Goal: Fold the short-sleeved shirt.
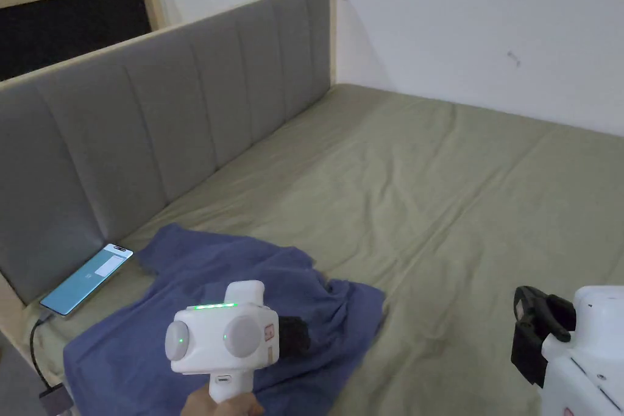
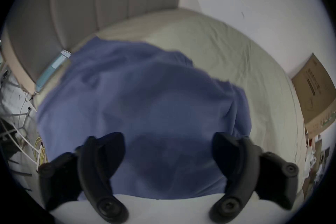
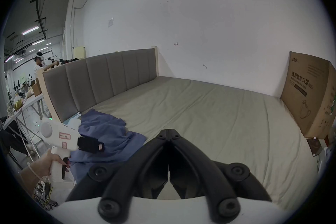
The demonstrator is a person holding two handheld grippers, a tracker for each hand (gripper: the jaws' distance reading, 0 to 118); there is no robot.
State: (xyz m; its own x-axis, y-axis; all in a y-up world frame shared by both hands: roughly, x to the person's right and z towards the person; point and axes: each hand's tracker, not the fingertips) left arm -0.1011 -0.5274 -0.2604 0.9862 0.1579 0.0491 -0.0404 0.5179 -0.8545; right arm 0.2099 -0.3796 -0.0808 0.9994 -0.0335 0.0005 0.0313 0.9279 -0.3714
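Olive-green sheet point(image 1: 463, 204) covered the bed, w/ grey padded headboard point(image 1: 152, 125) beyond the left gripper and white wall behind. Blue short-sleeved shirt point(image 1: 201, 289) lay crumpled on the sheet, right under and ahead of the left gripper point(image 2: 168, 153). In left gripper view its jaws were spread wide apart, nothing between them, shirt fabric spanning the gap below; whether tips touched cloth couldn't be told, pic blurred. In head view the left gripper's white body hovered over the shirt's near part, held by a hand point(image 1: 222, 404) at the bottom edge.

Right gripper point(image 3: 168, 132) was well to the right of the shirt, over bare sheet. Right gripper view showed its jaws pressed together, tips meeting, pinching nothing. From there the shirt sat off to its left, near the other gripper, apart from the right one.

Phone point(image 1: 87, 279) w/ lit screen lay flat on the sheet just beside the shirt's far-left edge, against the headboard base, w/ cable point(image 1: 33, 344) running off toward the bed's edge. Cardboard box point(image 3: 309, 93) stood at the sheet's far right side, well apart from both grippers.
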